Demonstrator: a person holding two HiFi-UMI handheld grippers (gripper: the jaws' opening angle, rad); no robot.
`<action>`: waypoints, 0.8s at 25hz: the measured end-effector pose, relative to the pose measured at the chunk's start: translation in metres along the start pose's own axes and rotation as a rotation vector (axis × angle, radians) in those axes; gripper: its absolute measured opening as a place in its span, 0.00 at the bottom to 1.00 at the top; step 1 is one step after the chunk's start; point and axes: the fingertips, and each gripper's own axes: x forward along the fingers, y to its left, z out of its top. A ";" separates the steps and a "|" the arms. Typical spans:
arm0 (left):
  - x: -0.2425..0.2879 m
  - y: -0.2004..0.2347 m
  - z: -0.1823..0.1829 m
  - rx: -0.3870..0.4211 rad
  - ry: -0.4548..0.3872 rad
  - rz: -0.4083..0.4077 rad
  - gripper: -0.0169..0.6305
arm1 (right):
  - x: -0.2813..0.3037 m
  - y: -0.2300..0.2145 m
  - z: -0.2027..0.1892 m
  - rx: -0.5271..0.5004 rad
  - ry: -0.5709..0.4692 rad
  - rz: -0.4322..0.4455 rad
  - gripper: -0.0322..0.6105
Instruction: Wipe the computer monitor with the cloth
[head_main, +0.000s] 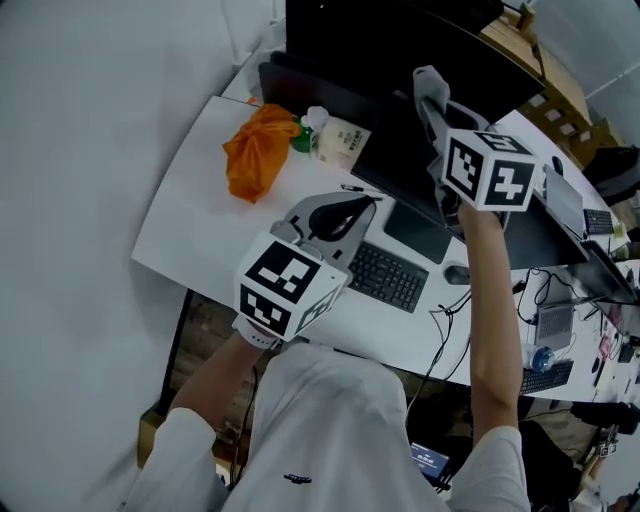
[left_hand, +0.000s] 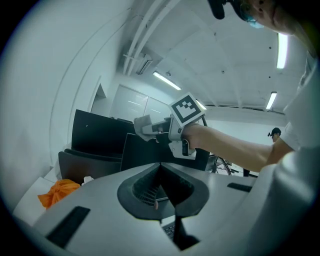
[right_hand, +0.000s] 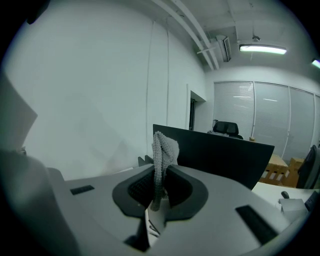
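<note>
Cloth (right_hand: 161, 150): grey, knitted in texture, gathered into a narrow folded strip. In the right gripper view it stands upright, its rounded fold uppermost and its lower end running down into the cavity between the jaws. The right tool (right_hand: 157, 192) is clamped on this cloth, with the jaws closed against its lower part. In the head view the right tool (head_main: 432, 105) is raised over the black monitor (head_main: 395, 150), and the cloth (head_main: 428, 78) projects beyond the jaw tips near the screen's upper edge. Contact between cloth and screen cannot be confirmed. The left gripper view shows the cloth (left_hand: 141, 124) at the front of the raised right tool, level with the top of the monitor (left_hand: 145, 150). The left tool (left_hand: 162, 192) has its jaws together with nothing between them. It is held low over the white counter (head_main: 200, 220), just beside the keyboard (head_main: 388, 277) and well apart from the cloth. A mouse (head_main: 457, 273) lies to the right of the keyboard. An orange bundle (head_main: 258, 150) rests on the counter's far left part.
</note>
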 end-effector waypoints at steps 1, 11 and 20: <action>0.001 -0.002 -0.001 0.001 0.002 -0.004 0.05 | -0.002 -0.002 -0.002 0.008 0.001 -0.006 0.10; 0.010 -0.025 0.000 0.035 0.016 -0.049 0.05 | -0.036 -0.032 -0.021 0.049 -0.002 -0.091 0.10; 0.020 -0.046 -0.001 0.062 0.032 -0.090 0.05 | -0.075 -0.061 -0.037 0.057 0.015 -0.200 0.10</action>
